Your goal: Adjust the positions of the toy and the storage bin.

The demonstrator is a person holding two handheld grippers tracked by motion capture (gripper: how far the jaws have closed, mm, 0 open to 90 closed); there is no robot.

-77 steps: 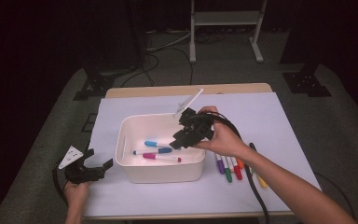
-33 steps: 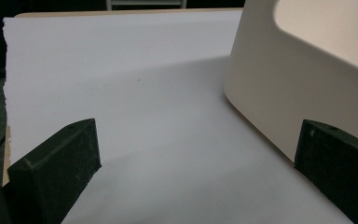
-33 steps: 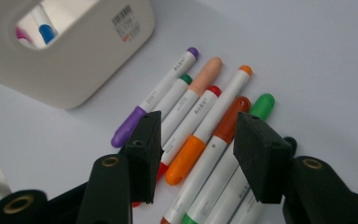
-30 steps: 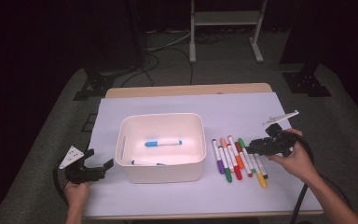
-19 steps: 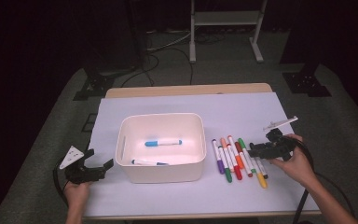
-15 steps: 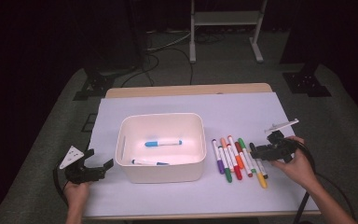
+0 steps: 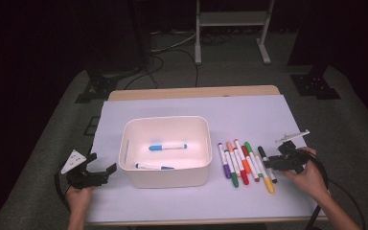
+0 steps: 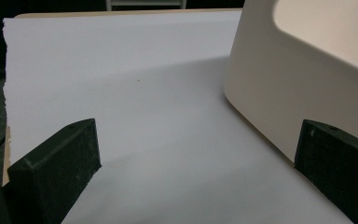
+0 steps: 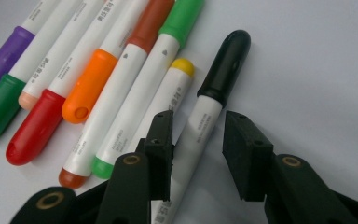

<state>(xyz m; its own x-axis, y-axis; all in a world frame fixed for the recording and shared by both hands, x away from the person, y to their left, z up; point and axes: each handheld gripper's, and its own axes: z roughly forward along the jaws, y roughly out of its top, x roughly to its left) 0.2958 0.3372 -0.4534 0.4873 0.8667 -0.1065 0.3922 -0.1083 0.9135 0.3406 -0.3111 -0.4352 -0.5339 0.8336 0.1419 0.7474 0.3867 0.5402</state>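
Two markers lie in your white bin (image 7: pixel 165 148): a blue-capped marker (image 7: pixel 167 146) across the middle of the floor and a second marker (image 7: pixel 154 166) along the near wall, its colours hard to tell. The bin stands left of centre on the white-covered desk (image 7: pixel 249 112).

Compared with a couple of seconds ago, the bin holds fewer markers, and your right gripper (image 7: pixel 281 162) is no longer over it but down at the right end of the row of markers (image 7: pixel 244 162) beside it. Over the last second that hand has sunk toward the desk and its fingers have just been closing. Your left gripper (image 7: pixel 92 173) sits where it was, at the bin's near left corner.

In the right gripper view, your right gripper (image 9: pixel 196 140) has its fingers partly open on either side of the black-capped marker (image 9: pixel 200 126); a gap shows on the right side, so they do not yet clamp it. That marker has a white barrel with small print and a glossy black cap pointing away from you, and it lies flat just beside the yellow-tipped marker (image 9: pixel 168 98).

In the left gripper view, your left gripper (image 8: pixel 196 158) has its fingers wide open and empty, with the bin's wall just beside the right finger.
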